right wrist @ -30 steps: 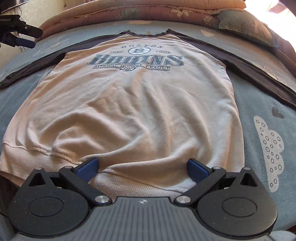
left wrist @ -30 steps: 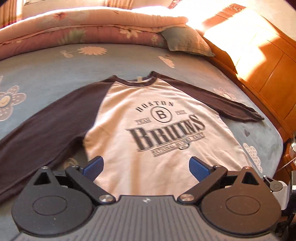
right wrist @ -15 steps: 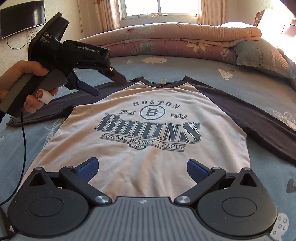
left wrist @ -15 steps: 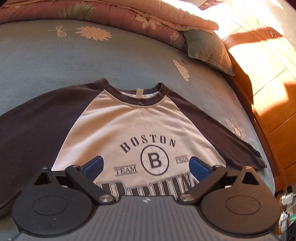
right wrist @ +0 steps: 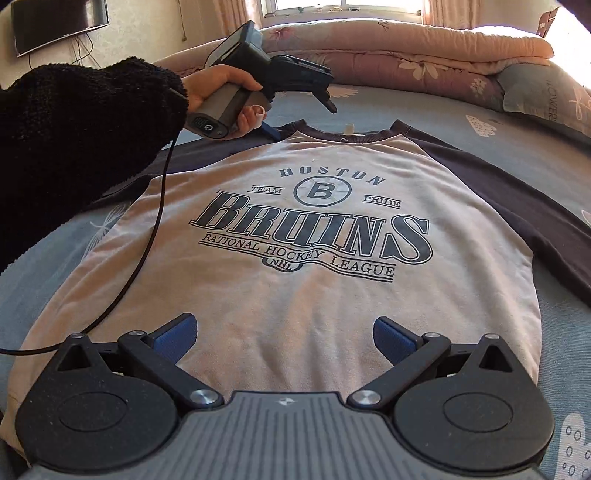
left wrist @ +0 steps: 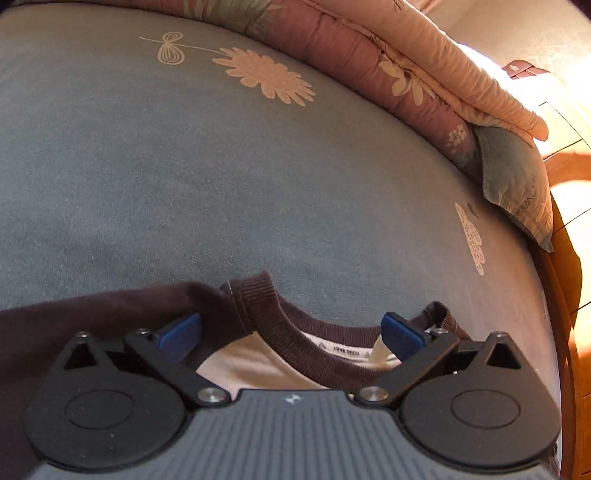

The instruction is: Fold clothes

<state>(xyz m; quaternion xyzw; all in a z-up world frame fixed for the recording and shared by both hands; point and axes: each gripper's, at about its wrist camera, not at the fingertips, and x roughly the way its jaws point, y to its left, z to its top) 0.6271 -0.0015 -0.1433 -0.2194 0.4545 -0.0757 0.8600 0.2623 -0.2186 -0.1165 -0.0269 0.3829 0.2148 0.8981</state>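
A cream sweatshirt (right wrist: 314,295) with dark brown raglan sleeves and a "Boston Bruins" print lies flat, face up, on the blue bedsheet (right wrist: 461,140). In the left wrist view my left gripper (left wrist: 291,330) is open just above the ribbed brown collar (left wrist: 280,332), its blue pads on either side of the neckline near the left shoulder. The right wrist view shows that same left gripper (right wrist: 299,110) held in a hand with a black sleeve (right wrist: 81,122), over the collar. My right gripper (right wrist: 284,338) is open above the lower body of the sweatshirt, holding nothing.
A folded pink floral quilt (right wrist: 406,51) and a grey-green pillow (right wrist: 546,96) lie along the far side of the bed. A wooden headboard (left wrist: 569,258) bounds the right edge. A black cable (right wrist: 147,236) trails from the left gripper across the sweatshirt. A wall TV (right wrist: 55,26) is at far left.
My left gripper has moved forward and down from the chest print to the collar. My right gripper has lifted and pulled back from the hem, so more of the sweatshirt shows.
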